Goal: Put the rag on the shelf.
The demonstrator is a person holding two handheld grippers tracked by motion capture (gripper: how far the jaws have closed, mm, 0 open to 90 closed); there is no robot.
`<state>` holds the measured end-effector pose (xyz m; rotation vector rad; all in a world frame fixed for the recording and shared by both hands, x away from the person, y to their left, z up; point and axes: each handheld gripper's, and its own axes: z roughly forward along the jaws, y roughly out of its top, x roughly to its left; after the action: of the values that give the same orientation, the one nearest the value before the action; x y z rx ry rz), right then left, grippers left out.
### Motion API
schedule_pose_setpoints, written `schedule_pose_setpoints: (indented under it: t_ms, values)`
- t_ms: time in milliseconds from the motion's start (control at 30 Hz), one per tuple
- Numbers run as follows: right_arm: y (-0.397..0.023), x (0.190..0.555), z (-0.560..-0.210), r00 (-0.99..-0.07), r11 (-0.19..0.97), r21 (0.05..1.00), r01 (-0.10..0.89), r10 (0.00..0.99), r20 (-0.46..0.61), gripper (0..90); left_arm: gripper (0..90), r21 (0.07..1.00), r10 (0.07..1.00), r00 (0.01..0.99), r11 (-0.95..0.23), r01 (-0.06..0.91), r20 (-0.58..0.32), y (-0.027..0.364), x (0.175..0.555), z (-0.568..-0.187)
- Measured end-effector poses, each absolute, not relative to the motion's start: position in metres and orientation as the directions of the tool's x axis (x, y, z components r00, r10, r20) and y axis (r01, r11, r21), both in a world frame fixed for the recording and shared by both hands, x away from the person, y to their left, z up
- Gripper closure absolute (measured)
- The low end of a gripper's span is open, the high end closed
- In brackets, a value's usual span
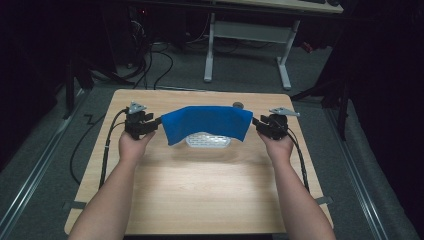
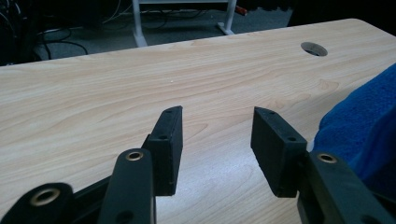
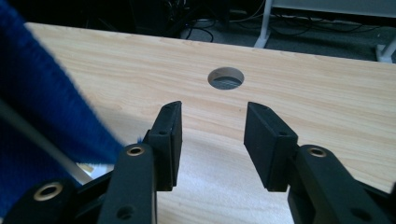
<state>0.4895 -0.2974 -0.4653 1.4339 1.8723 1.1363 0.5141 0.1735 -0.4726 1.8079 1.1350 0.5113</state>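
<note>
Between the left tool (image 1: 156, 123) and the right tool (image 1: 257, 123), a blue cloth (image 1: 207, 123) is draped over a clear ribbed container (image 1: 208, 140) on the counter (image 1: 200, 190). Both tools are released, jaws apart with nothing between them, the cloth's edge just beside each.

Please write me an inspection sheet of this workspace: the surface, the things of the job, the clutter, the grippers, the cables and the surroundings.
Surface: wooden table, round hole near far edge.
Job's things: blue cloth draped over a clear ridged container.
Clutter: nothing seen.
Grippers: left gripper and right gripper flank the cloth, jaws open, nothing between them.
Cables: one black cable trails from each gripper; more on the floor behind.
Surroundings: dark room, white desk frame beyond.
</note>
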Motion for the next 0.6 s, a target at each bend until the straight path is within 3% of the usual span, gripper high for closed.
schedule_pose_setpoints:
  t_ms: [167,467,600]
  values:
    - [-0.298,0.479,-0.466,-0.322,0.109,0.866,0.489,0.944,0.063,54.3,53.9,0.859,0.875,0.477,-0.179,0.48,-0.084,0.18,0.5,-0.478]
    - [-0.294,0.446,-0.464,-0.337,0.155,0.863,0.481,0.941,0.019,42.2,49.3,0.863,0.872,0.477,-0.156,0.481,-0.109,0.196,0.459,-0.487]
    - [-0.293,0.423,-0.459,-0.348,0.168,0.89,0.424,0.938,-0.011,41.5,47.6,0.872,0.864,0.492,-0.16,0.463,-0.103,0.199,0.431,-0.485]
